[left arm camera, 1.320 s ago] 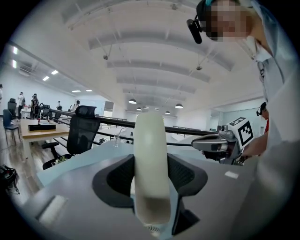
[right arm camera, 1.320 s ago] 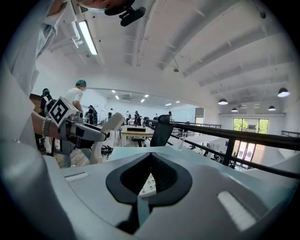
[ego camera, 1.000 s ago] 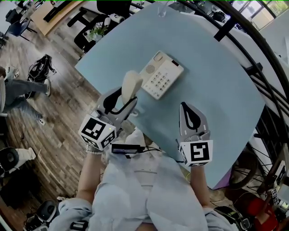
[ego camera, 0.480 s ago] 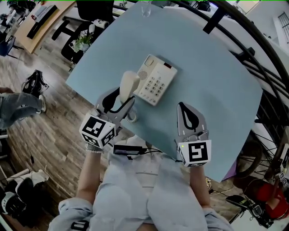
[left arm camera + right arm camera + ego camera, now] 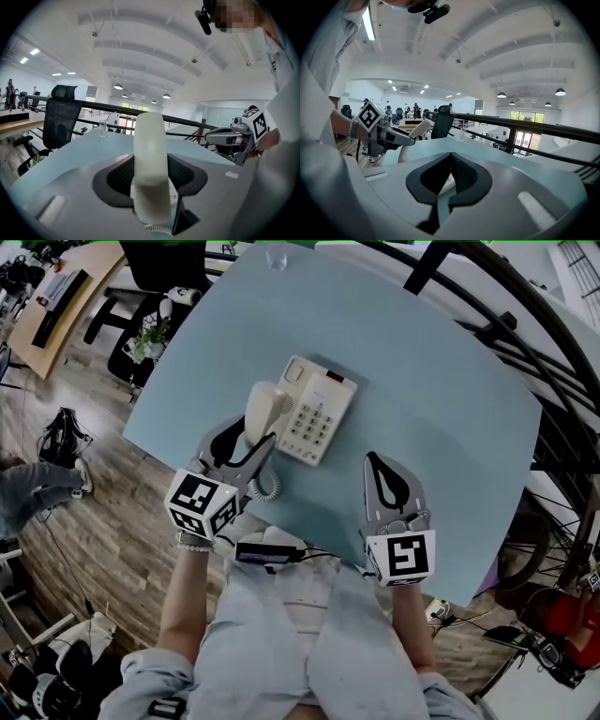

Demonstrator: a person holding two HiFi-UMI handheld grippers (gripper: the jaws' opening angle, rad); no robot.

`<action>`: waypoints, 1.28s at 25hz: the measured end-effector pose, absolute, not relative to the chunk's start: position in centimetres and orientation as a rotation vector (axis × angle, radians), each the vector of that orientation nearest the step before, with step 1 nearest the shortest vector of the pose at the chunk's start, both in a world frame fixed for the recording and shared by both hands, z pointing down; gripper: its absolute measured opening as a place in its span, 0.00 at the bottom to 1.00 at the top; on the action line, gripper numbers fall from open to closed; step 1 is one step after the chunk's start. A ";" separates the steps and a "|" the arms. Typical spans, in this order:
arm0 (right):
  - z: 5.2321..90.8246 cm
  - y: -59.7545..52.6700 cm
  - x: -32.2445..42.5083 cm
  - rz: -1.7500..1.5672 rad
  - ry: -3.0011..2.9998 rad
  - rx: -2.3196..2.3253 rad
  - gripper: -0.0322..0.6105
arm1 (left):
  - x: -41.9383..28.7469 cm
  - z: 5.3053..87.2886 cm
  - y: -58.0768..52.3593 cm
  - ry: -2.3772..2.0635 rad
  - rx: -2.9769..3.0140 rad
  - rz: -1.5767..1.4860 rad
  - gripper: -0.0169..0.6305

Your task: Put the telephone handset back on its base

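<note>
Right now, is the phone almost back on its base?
Nearly. Done: the handset is up at the left side of the base, where it belongs. In hand: the left gripper is shut on it. The right gripper is shut and empty, above the table. Left to do: settle the handset into its cradle, then let go. I can't tell if it already touches the base.

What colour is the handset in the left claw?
The handset is cream white; the left gripper view shows it best.

Overhead plus two low, table (image 5: pixel 441 381) shared
</note>
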State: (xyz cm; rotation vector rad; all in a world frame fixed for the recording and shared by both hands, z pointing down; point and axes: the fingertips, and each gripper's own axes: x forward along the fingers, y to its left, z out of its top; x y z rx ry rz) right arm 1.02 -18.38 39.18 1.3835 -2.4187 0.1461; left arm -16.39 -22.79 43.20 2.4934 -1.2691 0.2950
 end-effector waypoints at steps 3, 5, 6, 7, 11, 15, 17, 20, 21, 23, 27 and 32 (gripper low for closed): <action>39.8 -18.9 1.6 0.160 -2.401 1.423 0.06 | -16.1 44.2 -23.8 -1.237 2.489 0.307 0.36; 39.9 -19.2 1.8 0.165 -2.385 1.434 0.06 | -15.8 44.8 -24.5 -1.219 2.489 0.317 0.36; 39.9 -19.3 1.9 0.167 -2.377 1.435 0.06 | -15.8 45.0 -24.8 -1.210 2.488 0.318 0.36; 40.0 -19.4 1.9 0.170 -2.369 1.438 0.06 | -15.7 45.2 -25.2 -1.203 2.487 0.318 0.36; 40.4 -19.7 2.0 0.177 -2.350 1.459 0.06 | -15.3 45.9 -26.7 -1.183 2.490 0.332 0.36; 40.5 -19.8 2.0 0.189 -2.334 1.469 0.06 | -15.1 46.5 -28.0 -1.169 2.475 0.346 0.36; 40.5 -20.0 2.1 0.192 -2.328 1.476 0.06 | -15.0 47.0 -28.5 -1.167 2.464 0.350 0.36; 40.7 -20.2 2.2 0.197 -2.322 1.482 0.06 | -14.8 47.7 -29.3 -1.170 2.447 0.363 0.36; 40.7 -20.2 2.2 0.200 -2.319 1.482 0.06 | -14.7 47.9 -29.5 -1.172 2.440 0.370 0.36; 40.8 -20.2 2.2 0.206 -2.312 1.482 0.06 | -14.6 48.4 -29.9 -1.177 2.426 0.383 0.36; 40.9 -20.1 2.2 0.210 -2.307 1.483 0.06 | -14.2 49.4 -30.6 -1.190 2.390 0.417 0.36; 41.1 -20.1 2.5 0.221 -2.296 1.484 0.06 | -13.7 50.8 -31.3 -1.204 2.351 0.478 0.36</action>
